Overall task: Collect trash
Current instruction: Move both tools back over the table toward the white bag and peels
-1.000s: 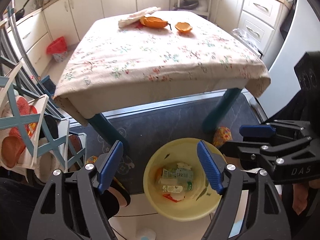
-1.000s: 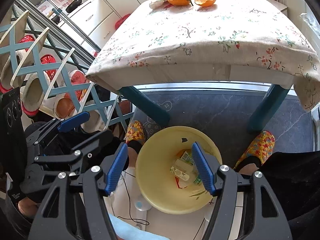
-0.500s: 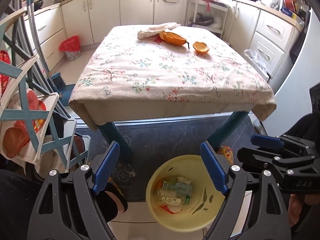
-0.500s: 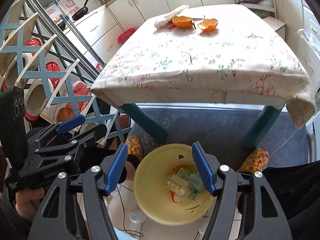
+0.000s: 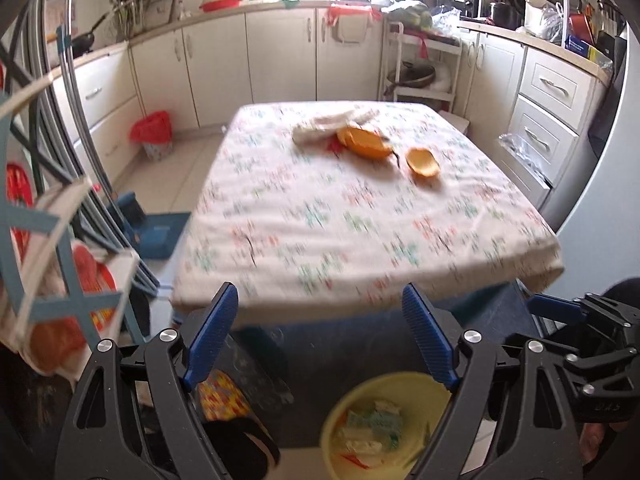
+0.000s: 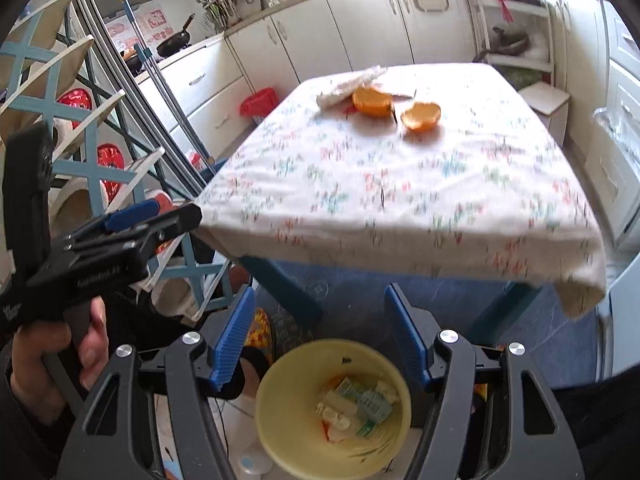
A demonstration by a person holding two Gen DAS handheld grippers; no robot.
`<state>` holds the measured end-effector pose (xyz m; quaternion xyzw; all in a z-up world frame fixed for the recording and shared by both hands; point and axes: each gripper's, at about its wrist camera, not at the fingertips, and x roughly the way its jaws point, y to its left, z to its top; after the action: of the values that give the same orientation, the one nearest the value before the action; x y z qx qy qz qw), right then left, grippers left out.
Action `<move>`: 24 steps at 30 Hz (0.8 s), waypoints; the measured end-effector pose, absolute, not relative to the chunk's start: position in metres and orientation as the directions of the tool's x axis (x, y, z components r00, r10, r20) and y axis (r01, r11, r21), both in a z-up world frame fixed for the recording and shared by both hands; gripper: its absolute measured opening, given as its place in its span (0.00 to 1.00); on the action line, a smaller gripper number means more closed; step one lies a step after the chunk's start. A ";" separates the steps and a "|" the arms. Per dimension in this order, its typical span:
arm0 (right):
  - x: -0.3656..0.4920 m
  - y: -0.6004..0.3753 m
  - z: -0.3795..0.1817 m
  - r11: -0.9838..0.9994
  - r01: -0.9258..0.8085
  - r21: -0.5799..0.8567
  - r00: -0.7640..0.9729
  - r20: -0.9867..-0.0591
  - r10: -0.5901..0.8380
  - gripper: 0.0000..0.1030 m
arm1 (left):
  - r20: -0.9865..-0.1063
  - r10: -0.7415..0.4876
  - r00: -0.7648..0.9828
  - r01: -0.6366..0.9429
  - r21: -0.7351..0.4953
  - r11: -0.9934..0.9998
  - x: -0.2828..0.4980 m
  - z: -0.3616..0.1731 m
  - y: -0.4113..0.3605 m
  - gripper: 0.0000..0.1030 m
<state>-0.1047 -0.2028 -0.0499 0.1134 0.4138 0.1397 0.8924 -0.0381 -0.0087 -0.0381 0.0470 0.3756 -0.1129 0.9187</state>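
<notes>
On the floor below both grippers stands a yellow bin (image 5: 400, 384) (image 6: 280, 380), with crumpled cartons and wrappers (image 5: 372, 420) (image 6: 356, 400) inside. Two orange peel halves (image 5: 364, 142) (image 5: 423, 162) (image 6: 372, 102) (image 6: 421, 116) and a crumpled white paper (image 5: 320, 126) (image 6: 348, 84) lie at the far end of the flowered table (image 5: 320, 220) (image 6: 400, 184). My left gripper (image 5: 318, 292) is open and empty, its jaws wide apart, level with the table's near edge. Beside it, my right gripper (image 6: 320, 290) is open with nothing between its fingers.
A shoe rack (image 5: 60, 240) with slippers stands at the left. A small red-lined bin (image 5: 154, 136) sits by the far cabinets, and a white stool (image 6: 544, 100) beside the table's right. Patterned slippers (image 5: 220, 396) (image 6: 262, 328) are on the dark mat under the table.
Both grippers have risen and tilted up: the bin has slid to the bottom of both views and the tabletop now fills them. The left jaws stand a little wider.
</notes>
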 end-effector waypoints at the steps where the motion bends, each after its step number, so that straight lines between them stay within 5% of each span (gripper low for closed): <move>1: -0.102 -0.204 -0.048 0.937 -0.159 0.311 0.623 -0.704 0.340 0.63 | -0.697 -0.169 0.697 0.242 0.007 0.970 -0.033 -0.036 -0.008 0.78; 24: 0.056 -0.230 -0.014 0.968 -0.176 0.179 0.682 -0.687 0.251 0.63 | -0.727 -0.101 0.679 0.303 0.153 0.941 0.146 -0.051 -0.049 0.78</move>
<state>0.0562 -0.2301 -0.0137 0.0492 0.3813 0.1166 0.9158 0.1460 -0.0493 -0.0511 0.1315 0.3850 -0.1113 0.9067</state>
